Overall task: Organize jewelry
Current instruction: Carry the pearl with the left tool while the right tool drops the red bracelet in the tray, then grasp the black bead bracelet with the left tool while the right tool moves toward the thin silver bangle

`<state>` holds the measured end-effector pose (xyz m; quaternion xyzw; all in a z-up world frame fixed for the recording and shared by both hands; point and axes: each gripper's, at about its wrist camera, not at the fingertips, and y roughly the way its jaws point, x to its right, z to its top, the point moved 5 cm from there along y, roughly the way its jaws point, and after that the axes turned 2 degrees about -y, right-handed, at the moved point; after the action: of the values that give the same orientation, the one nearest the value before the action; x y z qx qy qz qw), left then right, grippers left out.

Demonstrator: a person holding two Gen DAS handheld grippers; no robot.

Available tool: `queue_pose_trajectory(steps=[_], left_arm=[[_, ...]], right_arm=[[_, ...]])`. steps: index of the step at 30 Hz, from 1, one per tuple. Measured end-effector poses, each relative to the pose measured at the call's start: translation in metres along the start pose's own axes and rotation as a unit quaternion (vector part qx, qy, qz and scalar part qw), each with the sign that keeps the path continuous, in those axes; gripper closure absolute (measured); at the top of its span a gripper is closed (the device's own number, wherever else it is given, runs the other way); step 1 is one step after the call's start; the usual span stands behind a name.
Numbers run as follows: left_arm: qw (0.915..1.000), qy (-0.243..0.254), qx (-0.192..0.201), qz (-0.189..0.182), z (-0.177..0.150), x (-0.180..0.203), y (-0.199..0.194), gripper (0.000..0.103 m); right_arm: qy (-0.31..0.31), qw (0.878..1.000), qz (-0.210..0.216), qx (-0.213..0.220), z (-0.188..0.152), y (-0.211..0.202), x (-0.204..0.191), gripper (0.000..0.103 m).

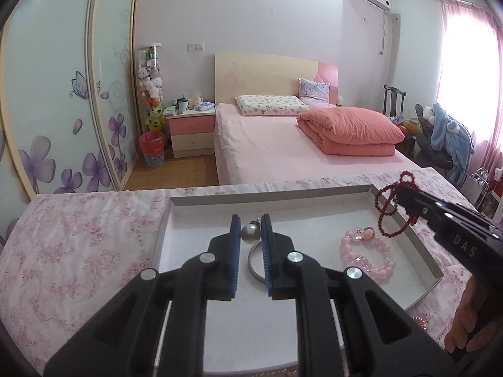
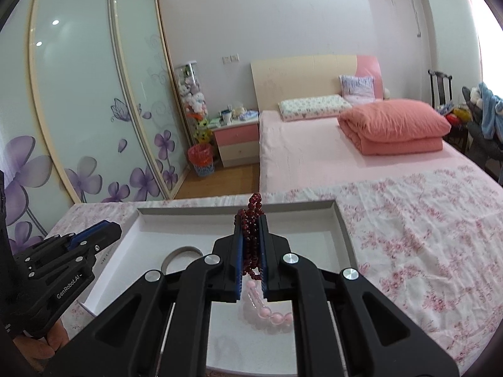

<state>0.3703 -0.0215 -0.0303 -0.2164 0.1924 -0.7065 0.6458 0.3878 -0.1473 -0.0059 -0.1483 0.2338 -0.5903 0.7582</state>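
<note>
- Pinching the red bead string (image 2: 250, 242), your right gripper (image 2: 250, 251) hangs over the tray (image 2: 314, 212).
- Your left gripper (image 1: 250, 251) stands slightly parted around the silver bangle's (image 1: 253, 265) ball; contact unclear.
- Only the left view shows the pink bracelet (image 1: 367, 256) whole.

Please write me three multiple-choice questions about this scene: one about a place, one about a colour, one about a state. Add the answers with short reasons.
1. Where does the pink glassy bead bracelet lie?
A) on the bed
B) inside the shallow white cardboard tray
C) on the floor

2. What colour is the string of small round beads in the right gripper?
A) dark red
B) green
C) white

3. How is the right gripper?
A) wide open, empty
B) shut on the beads
C) out of view

Answers:
1. B, the tray walls surround it.
2. A, the beads look deep red in both views.
3. B, its pads press the beads.
</note>
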Motion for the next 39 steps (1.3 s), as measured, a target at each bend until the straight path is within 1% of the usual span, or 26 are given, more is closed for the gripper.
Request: queue_pose_trajectory(steps=[5,6,7,9,10,15,18,25,31,35,39], left_arm=[[0.9999,-0.003,-0.01,-0.004,-0.001,-0.001,0.009,0.087],[0.9999,-0.004,-0.012,-0.004,-0.001,-0.001,0.011,0.084],[0.9999,-0.004,-0.012,-0.003,-0.001,-0.002,0.011,0.075],[0.9999,-0.006,-0.011,0.001,0.0,-0.003,0.012,0.065],[0.9999,-0.007,-0.01,0.002,0.0,-0.004,0.012,0.065],[0.9997,-0.018,-0.012,0.008,0.002,-0.016,0.01,0.065],[0.9996,-0.022,-0.009,0.018,0.002,-0.024,0.002,0.065],[0.9993,-0.018,-0.014,0.028,-0.014,-0.037,-0.026,0.063],[0.9991,-0.022,-0.031,0.02,-0.046,-0.046,-0.059,0.062],[0.9988,-0.013,-0.047,0.004,-0.071,-0.042,-0.08,0.06],[0.9973,0.0,-0.072,-0.016,-0.098,-0.032,-0.095,0.058]], right_arm=[[0.007,1.0,-0.001,-0.016,-0.005,0.006,0.0,0.092],[0.009,1.0,-0.001,-0.017,-0.005,0.007,0.001,0.09],[0.011,1.0,-0.002,-0.019,-0.005,0.006,0.001,0.087],[0.014,1.0,-0.004,-0.019,-0.004,0.006,0.002,0.059],[0.015,1.0,-0.005,-0.014,-0.004,0.004,0.002,0.057],[0.016,1.0,-0.009,-0.008,-0.001,-0.003,0.005,0.057],[0.018,1.0,-0.01,-0.001,0.001,-0.009,0.008,0.057],[0.011,1.0,-0.009,0.001,-0.008,-0.034,0.011,0.057],[-0.003,1.0,-0.007,-0.017,-0.032,-0.057,0.008,0.057],[-0.017,0.999,-0.005,-0.039,-0.055,-0.071,0.004,0.057],[-0.013,0.998,-0.004,-0.064,-0.078,-0.081,0.004,0.057]])
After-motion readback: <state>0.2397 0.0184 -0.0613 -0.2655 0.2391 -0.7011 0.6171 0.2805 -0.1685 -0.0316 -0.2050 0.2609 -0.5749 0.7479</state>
